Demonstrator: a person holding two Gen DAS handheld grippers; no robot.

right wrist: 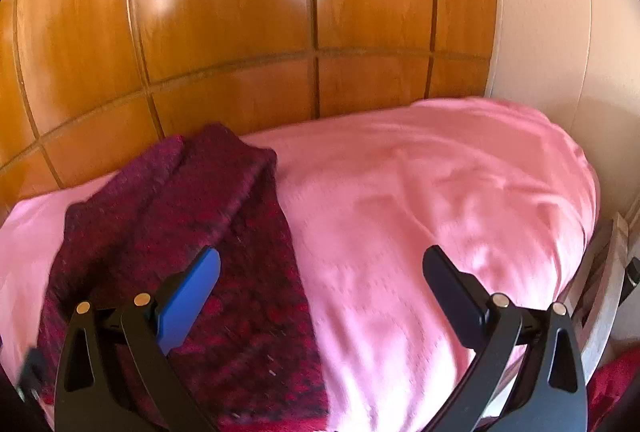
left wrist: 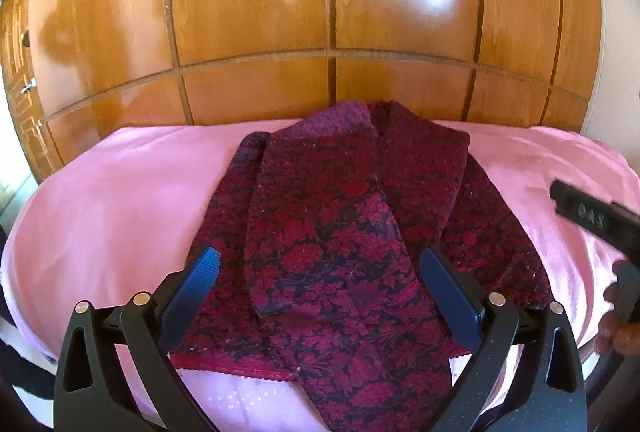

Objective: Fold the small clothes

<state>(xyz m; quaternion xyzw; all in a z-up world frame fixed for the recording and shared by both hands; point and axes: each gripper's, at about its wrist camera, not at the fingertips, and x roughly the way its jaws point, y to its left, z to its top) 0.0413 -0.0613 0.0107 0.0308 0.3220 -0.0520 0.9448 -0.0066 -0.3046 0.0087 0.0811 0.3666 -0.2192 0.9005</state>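
A dark red floral garment (left wrist: pixel 344 232) lies on the pink bed sheet (left wrist: pixel 120 200), with long strips folded lengthwise over its middle. My left gripper (left wrist: pixel 320 268) hovers over its near part, open, with nothing between the blue pads. In the right wrist view the same garment (right wrist: pixel 192 240) lies at the left, blurred. My right gripper (right wrist: pixel 322 268) is open above the garment's right edge and the bare sheet (right wrist: pixel 440 200). The right gripper's black body (left wrist: pixel 592 220) shows at the right edge of the left wrist view, with a hand (left wrist: pixel 620 320) below it.
A glossy wooden wardrobe (left wrist: pixel 320 12) stands right behind the bed. A pale wall (right wrist: pixel 560 32) is at the right. The bed's right edge (right wrist: pixel 596 272) drops off beside a white frame. Pink sheet spreads on both sides of the garment.
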